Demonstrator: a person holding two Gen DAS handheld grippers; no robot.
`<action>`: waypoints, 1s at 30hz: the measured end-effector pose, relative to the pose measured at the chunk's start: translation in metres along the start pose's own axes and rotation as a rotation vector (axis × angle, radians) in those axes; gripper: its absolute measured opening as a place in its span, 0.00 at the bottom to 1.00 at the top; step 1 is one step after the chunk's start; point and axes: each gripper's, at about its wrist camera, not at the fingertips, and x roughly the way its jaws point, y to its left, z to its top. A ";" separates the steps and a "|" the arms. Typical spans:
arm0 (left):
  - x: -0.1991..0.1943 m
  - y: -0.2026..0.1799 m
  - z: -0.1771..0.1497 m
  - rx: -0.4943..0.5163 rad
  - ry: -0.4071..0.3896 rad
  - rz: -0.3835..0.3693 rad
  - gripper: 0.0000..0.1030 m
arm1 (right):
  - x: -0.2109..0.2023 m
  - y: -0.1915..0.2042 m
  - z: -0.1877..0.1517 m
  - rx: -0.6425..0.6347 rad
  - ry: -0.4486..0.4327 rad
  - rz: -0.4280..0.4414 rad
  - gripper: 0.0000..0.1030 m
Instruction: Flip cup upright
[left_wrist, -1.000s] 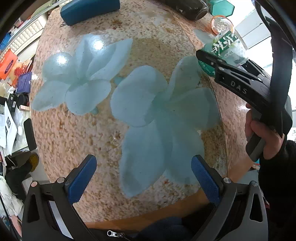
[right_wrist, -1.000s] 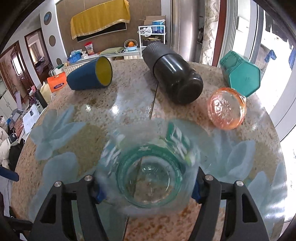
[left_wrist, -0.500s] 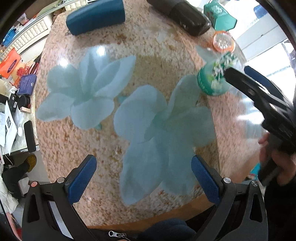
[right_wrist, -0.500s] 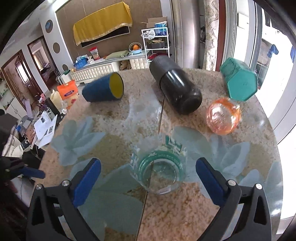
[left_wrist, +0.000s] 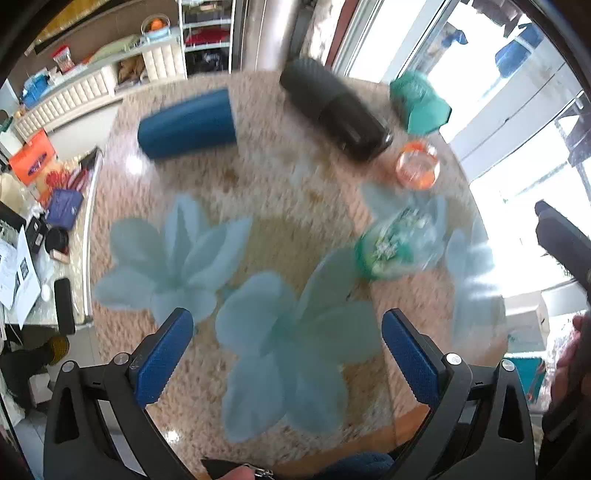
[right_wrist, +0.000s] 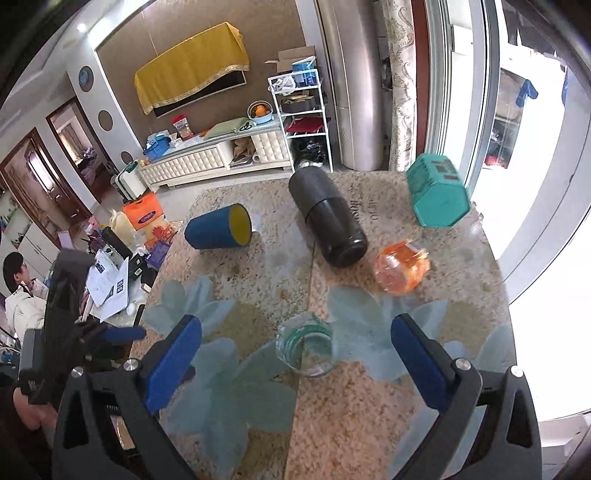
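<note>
**Clear cup stands upright, both grippers off it**

The clear plastic cup with green print (right_wrist: 306, 344) stands mouth-up on the round speckled stone tabletop with pale blue flower prints (right_wrist: 369, 417), toward the near edge, right of centre. The right gripper (right_wrist: 295, 363) hangs above it, jaws spread wide and touching nothing. The left gripper (left_wrist: 287, 357) is just as wide apart and empty over the near edge; its view is blurred. Toward the far edge, a blue cup with a yellow inside (right_wrist: 218, 230), a black cylindrical flask (right_wrist: 327, 222) and a teal hexagonal box (right_wrist: 437, 195) lie on their sides. An orange translucent cup (right_wrist: 402, 266) lies between the flask and the clear cup.
</note>
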 end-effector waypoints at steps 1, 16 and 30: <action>-0.004 -0.004 0.002 -0.003 -0.010 0.006 1.00 | -0.002 -0.003 0.000 0.011 0.014 -0.002 1.00; -0.053 -0.075 0.005 -0.032 -0.159 0.038 1.00 | -0.013 -0.045 -0.016 0.028 0.112 0.056 1.00; -0.056 -0.105 0.007 -0.011 -0.181 0.113 1.00 | -0.034 -0.068 -0.012 0.016 0.055 0.109 1.00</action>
